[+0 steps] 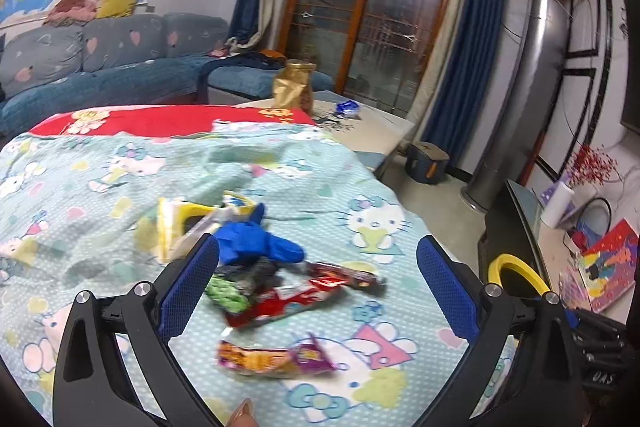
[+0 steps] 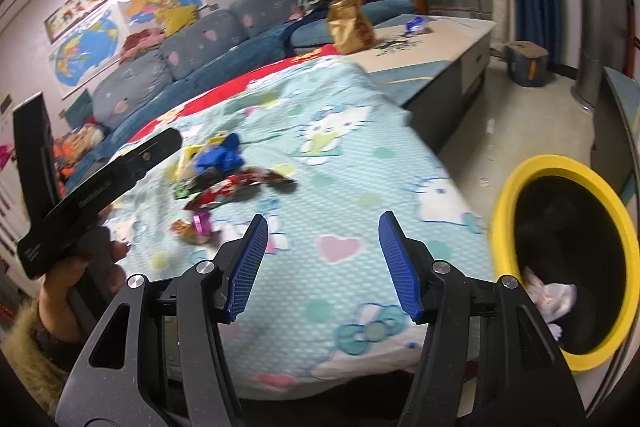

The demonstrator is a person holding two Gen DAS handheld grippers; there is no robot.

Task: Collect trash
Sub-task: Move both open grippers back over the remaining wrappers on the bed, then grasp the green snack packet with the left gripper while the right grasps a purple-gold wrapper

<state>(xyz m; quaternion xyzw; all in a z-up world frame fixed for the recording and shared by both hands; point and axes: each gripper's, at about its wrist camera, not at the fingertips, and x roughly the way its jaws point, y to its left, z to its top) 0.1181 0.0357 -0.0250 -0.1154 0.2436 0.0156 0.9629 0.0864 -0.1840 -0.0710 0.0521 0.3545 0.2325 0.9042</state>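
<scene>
A heap of trash lies on the cartoon-cat bedsheet: a crumpled blue piece, a red wrapper, a green scrap, a yellow packet and an orange-purple wrapper. My left gripper hovers open just short of the heap and grips nothing. The right wrist view shows the same blue piece, red wrapper and orange-purple wrapper ahead to the left. My right gripper is open and empty over the sheet. A yellow-rimmed bin stands to its right, holding white crumpled trash.
A hand holds the left tool's black housing at the left. The bin's rim shows beside the bed's right edge. A low table with a gold bag stands behind the bed, a blue sofa beyond.
</scene>
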